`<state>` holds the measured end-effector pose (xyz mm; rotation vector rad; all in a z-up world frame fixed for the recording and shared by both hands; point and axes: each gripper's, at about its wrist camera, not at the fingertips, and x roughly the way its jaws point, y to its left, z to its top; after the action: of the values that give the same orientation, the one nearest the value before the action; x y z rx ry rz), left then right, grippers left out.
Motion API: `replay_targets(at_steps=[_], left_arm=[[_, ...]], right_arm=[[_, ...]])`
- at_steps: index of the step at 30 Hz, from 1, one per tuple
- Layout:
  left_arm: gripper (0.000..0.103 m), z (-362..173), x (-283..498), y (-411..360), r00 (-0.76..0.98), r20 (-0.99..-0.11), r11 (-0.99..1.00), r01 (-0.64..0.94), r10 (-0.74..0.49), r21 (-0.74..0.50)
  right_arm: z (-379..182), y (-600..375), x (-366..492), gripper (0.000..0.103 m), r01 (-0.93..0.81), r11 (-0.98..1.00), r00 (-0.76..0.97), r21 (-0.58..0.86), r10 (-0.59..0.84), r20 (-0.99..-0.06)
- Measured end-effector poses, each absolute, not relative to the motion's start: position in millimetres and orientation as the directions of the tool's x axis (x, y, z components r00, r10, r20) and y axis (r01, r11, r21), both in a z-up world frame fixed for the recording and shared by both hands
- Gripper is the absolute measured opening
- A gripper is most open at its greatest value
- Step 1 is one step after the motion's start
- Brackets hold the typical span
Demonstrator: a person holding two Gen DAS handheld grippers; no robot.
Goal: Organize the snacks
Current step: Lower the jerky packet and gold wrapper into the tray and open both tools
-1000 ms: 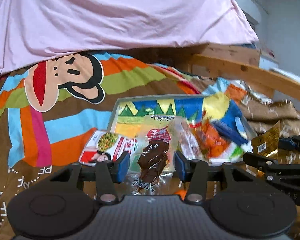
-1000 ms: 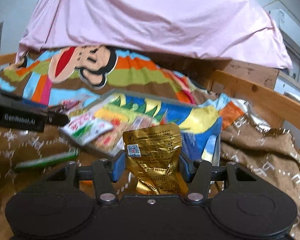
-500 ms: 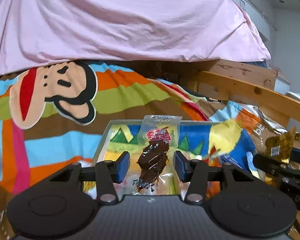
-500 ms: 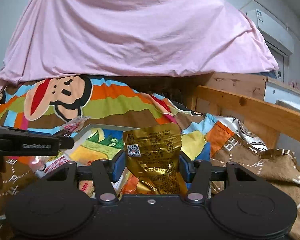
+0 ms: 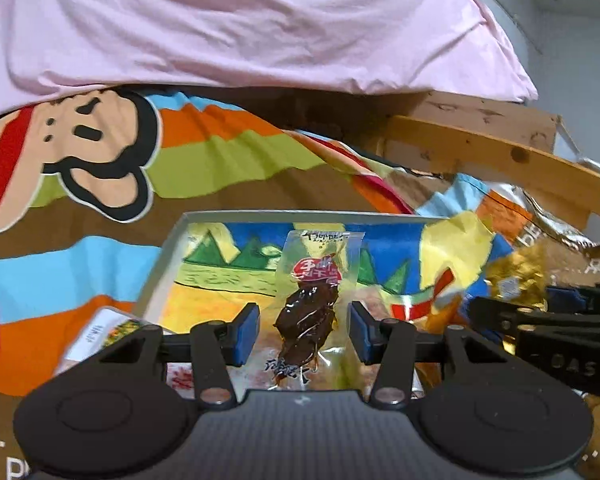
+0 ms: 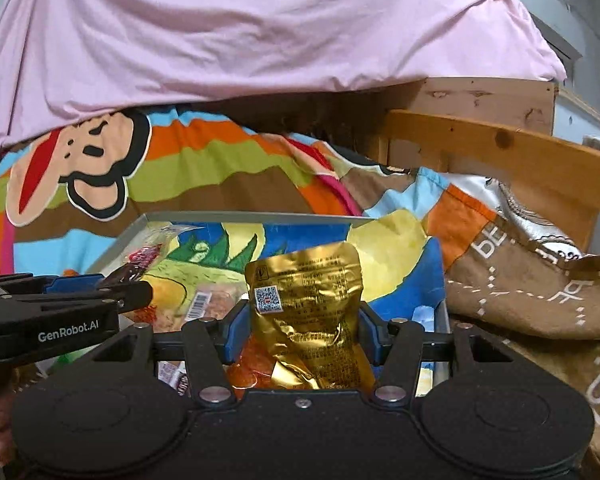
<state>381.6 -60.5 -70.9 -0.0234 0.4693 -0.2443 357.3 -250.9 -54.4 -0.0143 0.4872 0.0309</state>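
Both tongs carried snacks: right tongs (image 6: 300,330) clenched a crinkled gold foil pouch (image 6: 306,312), left tongs (image 5: 303,330) a clear dark-meat packet (image 5: 314,304) (upright), the shallow grey picture-lined tray (image 6: 140,226) just ahead.

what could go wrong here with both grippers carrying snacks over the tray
1. The clear packet of dark meat hangs between the left gripper pads with gaps on both sides, so it looks loosely held and might slip out early.
2. The two grippers sit close; the right gripper with its gold pouch might bump the left over the tray.
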Motion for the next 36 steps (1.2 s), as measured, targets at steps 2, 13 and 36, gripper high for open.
replay_targets(at_steps=[2,13,36], left_arm=[[0.052,-74.0,382.0,-64.5,0.864,-0.447,0.971,0.232,-0.233,-0.057],[0.054,-89.9,397.5,-55.8,0.805,-0.507,0.952,0.250,-0.307,-0.178],[0.102,11.2,324.3,-51.0,0.877,-0.423,0.969,0.163,-0.228,-0.183]], right_arm=[[-58.4,-250.5,360.8,0.058,-0.031,0.999,0.881,-0.012,0.022,-0.473],[-73.3,-250.8,369.5,0.069,-0.015,1.000,0.862,0.003,0.014,-0.507],[23.8,-292.0,297.0,0.102,0.061,0.989,0.918,0.135,-0.002,-0.396]])
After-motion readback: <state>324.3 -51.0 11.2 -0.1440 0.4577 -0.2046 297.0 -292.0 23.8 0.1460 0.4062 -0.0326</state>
